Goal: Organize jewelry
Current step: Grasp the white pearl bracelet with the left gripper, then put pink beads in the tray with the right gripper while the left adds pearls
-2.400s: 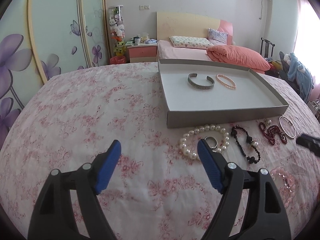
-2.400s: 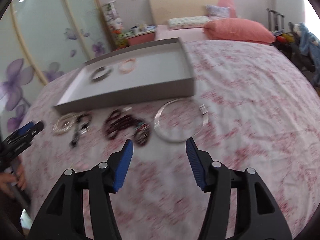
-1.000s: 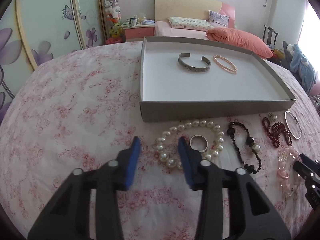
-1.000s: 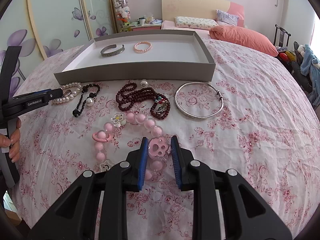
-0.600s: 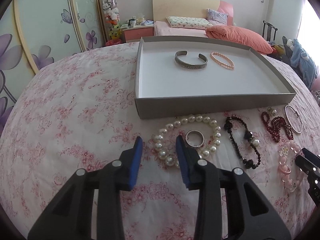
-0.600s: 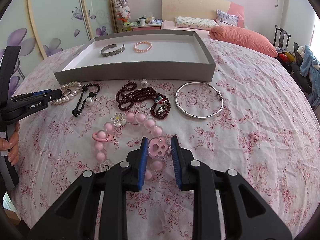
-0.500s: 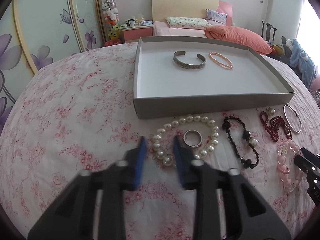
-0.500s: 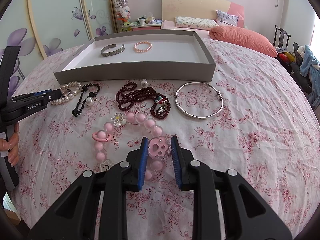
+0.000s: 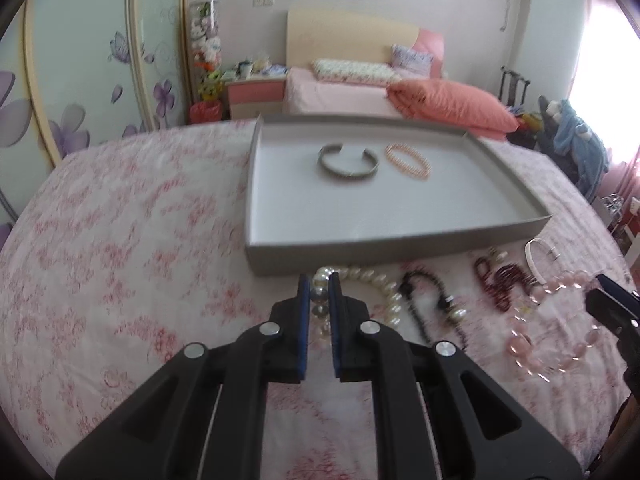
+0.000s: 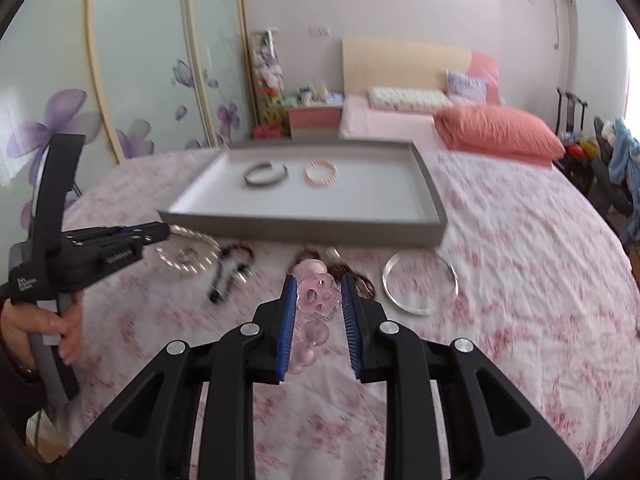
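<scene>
My left gripper [image 9: 319, 278] is shut on the white pearl bracelet [image 9: 384, 285], and the strand trails down to the floral bedspread just in front of the grey tray [image 9: 360, 254]. My right gripper [image 10: 319, 280] is shut on the flower charm of the pink bead bracelet [image 10: 320, 295], whose beads hang below the fingers. Inside the tray lie a silver cuff [image 9: 348, 162] and a small pink bead bracelet [image 9: 407, 160]. In the right wrist view the left gripper [image 10: 162, 232] is at the left, over the pearls [image 10: 188, 258].
A black bead bracelet [image 9: 432, 304], dark red beads [image 9: 500, 280] and a thin silver bangle [image 10: 420, 280] lie on the bedspread in front of the tray. A hand [image 10: 60, 320] holds the left tool. A bed with an orange pillow [image 9: 452, 106] stands behind.
The left jaws have closed onto the pearl bracelet. Both grippers have risen: the pink bead bracelet now hangs off the bedspread and the pearl strand is pulled up at one end.
</scene>
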A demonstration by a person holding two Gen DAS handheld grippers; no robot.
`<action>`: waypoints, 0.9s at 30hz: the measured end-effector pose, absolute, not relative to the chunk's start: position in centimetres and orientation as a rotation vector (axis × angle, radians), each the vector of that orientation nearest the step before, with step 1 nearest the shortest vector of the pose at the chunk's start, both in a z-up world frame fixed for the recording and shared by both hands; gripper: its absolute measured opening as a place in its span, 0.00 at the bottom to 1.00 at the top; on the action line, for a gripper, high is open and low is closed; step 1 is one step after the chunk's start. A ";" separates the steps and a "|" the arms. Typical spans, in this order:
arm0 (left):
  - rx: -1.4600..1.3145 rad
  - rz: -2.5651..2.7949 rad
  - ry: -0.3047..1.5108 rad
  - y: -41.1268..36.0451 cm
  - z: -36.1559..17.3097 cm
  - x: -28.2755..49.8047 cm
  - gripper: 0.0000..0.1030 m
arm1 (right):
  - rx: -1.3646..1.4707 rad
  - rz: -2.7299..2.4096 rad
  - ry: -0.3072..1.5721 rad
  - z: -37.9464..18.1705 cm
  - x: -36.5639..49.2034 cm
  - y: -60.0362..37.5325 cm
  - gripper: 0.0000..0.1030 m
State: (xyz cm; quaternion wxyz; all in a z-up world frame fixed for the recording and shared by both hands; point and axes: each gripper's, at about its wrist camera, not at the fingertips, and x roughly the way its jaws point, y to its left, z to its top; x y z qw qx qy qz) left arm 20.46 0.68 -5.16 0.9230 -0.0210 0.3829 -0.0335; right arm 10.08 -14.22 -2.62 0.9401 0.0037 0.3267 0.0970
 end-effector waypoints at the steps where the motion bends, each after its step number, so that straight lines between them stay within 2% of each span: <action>1: -0.044 -0.077 0.775 0.5 -4.9 20.3 0.10 | 0.008 0.202 0.656 -2.4 10.1 -13.9 0.23; 13: -0.076 -0.182 0.675 -1.6 -2.6 19.9 0.10 | 0.059 0.227 0.608 -1.9 10.7 -13.2 0.23; 27: -0.150 -0.204 0.602 -0.3 -0.1 18.5 0.10 | 0.068 0.224 0.548 -0.4 10.1 -12.8 0.23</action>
